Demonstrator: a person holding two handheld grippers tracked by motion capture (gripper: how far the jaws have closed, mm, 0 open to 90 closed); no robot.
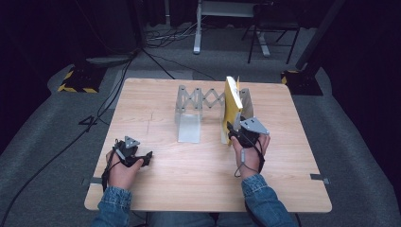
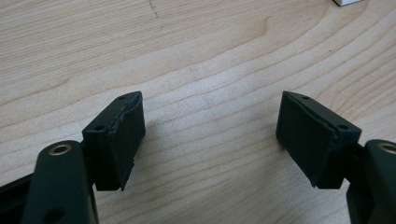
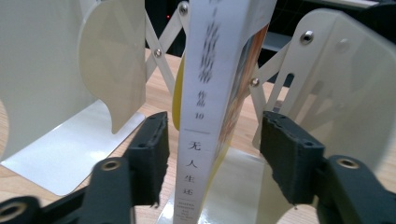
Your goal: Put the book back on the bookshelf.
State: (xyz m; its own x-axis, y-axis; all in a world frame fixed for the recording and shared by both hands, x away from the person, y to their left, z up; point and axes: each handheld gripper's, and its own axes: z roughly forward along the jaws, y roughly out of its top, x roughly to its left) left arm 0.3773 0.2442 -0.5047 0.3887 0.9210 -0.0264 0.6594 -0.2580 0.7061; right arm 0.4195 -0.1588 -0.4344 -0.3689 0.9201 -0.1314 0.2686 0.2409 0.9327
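Book (image 3: 219,88) upright in rack (image 1: 189,101) near table's (image 1: 189,179) far edge, leaning slightly; stiff, light, glossy, apt to tip; best pinched low on spine. Right gripper (image 3: 212,158) half open astride spine, pads clear; left gripper (image 2: 210,135) wide open, empty, near front left corner.

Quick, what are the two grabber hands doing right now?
Left gripper: open, nothing between its jaws, above the bare table.
Right gripper: open, jaws either side of the book spine, not pressing it.
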